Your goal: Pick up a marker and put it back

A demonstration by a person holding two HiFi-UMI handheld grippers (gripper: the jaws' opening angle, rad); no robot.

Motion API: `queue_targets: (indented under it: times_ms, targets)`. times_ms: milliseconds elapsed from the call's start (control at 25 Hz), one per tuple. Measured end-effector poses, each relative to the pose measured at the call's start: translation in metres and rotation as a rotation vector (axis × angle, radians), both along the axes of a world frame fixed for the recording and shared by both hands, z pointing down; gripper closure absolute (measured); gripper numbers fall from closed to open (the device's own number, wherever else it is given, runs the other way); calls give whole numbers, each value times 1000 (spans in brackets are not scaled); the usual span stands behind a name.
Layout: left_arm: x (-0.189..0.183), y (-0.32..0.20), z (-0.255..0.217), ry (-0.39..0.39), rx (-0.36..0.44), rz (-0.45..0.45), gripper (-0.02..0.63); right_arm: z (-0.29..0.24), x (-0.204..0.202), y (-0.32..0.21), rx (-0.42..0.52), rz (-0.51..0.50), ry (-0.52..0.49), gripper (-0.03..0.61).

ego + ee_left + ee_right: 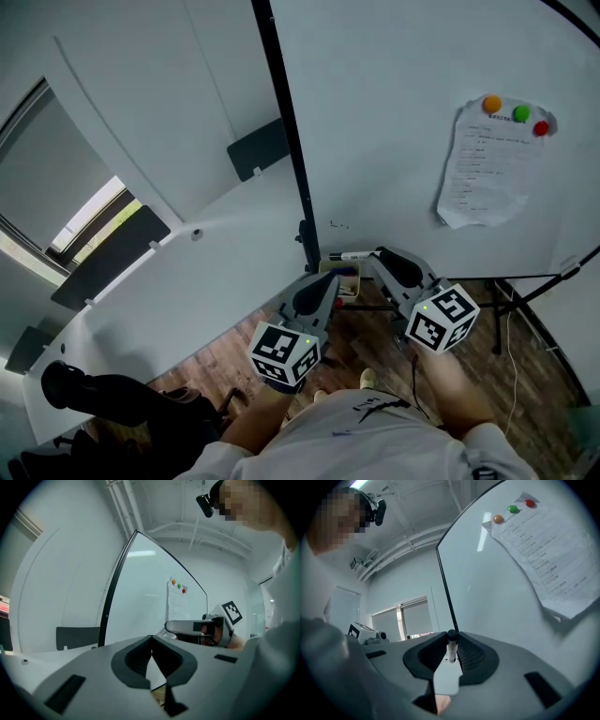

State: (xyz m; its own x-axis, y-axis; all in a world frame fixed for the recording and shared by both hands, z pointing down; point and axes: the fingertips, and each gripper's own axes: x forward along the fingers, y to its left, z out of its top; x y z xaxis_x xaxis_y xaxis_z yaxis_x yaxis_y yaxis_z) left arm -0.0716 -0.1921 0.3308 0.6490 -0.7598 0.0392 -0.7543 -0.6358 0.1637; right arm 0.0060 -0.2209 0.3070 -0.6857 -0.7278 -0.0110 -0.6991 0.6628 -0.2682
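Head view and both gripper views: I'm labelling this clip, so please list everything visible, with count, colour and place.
Whiteboard: one, white with a black frame, straight ahead.
Paper sheet: one, white, printed, on the whiteboard's right part.
Magnets: three, orange, green and red, along the sheet's top edge.
Marker: one, white with a black end, between the right gripper's jaws.
Window: one, at the left, blind partly down.
Floor: brown wood, below.
Left gripper: grey, jaws together, empty.
Right gripper: grey, jaws closed on the marker.
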Motion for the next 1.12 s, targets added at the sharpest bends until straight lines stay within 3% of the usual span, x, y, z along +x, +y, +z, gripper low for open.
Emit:
queue_targets:
  times_ms: [720, 1120]
  targets:
    - [0, 8, 8, 16, -21, 2, 603, 9, -4, 8, -30, -4, 11, 499]
    - [-4, 1, 17, 11, -26, -40, 603, 19, -3, 4, -50, -8, 15, 499]
